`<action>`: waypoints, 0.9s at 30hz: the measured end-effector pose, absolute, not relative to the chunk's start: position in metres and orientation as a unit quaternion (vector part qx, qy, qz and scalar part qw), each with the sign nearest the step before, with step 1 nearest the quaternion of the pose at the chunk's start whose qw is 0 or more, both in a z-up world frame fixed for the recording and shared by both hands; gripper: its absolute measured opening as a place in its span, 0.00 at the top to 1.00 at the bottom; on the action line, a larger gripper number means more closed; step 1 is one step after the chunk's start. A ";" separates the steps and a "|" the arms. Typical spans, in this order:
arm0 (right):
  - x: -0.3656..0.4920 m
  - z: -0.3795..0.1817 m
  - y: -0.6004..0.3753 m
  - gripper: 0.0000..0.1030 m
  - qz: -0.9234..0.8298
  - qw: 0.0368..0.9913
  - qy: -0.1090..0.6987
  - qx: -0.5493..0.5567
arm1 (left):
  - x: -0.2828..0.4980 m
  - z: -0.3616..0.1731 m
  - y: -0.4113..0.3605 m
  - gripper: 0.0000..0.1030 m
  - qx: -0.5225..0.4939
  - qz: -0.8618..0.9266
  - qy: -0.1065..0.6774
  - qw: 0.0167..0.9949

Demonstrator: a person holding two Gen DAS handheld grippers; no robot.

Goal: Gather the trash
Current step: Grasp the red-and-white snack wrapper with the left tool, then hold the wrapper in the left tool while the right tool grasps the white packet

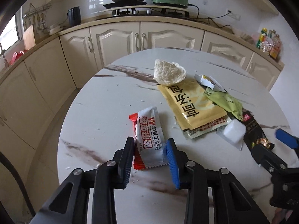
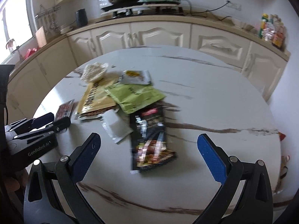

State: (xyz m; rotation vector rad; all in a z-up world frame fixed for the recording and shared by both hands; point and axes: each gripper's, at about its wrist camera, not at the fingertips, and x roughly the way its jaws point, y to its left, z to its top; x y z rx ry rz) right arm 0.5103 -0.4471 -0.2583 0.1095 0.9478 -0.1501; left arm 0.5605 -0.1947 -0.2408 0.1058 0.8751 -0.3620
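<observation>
Fingers of our left gripper point(image 1: 150, 148) clamp the red-and-silver foil sauce sachet point(image 1: 147, 141) on the round marble-pattern table point(image 1: 104, 112); our right gripper point(image 2: 148, 143) stands spread above the black snack wrapper point(image 2: 151, 141).

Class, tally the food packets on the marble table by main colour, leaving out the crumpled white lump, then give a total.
Red-and-white plastic sachet: 1
Large yellow packet: 1
Green packet: 1
Black packet: 1
Small silver-and-yellow sachet: 1
White sachet: 1
Total: 6
</observation>
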 end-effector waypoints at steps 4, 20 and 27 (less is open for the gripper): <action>0.525 -0.265 -0.433 0.00 -0.043 0.883 0.466 0.039 | 0.551 -0.240 -0.180 0.75 0.042 -0.189 0.422 0.886; 0.551 -0.273 -0.415 0.37 -0.013 0.876 0.481 -0.027 | 0.505 -0.206 -0.129 0.75 0.006 -0.224 0.404 0.887; 0.551 -0.271 -0.407 0.52 0.003 0.873 0.486 -0.045 | 0.498 -0.203 -0.123 0.75 0.003 -0.232 0.411 0.882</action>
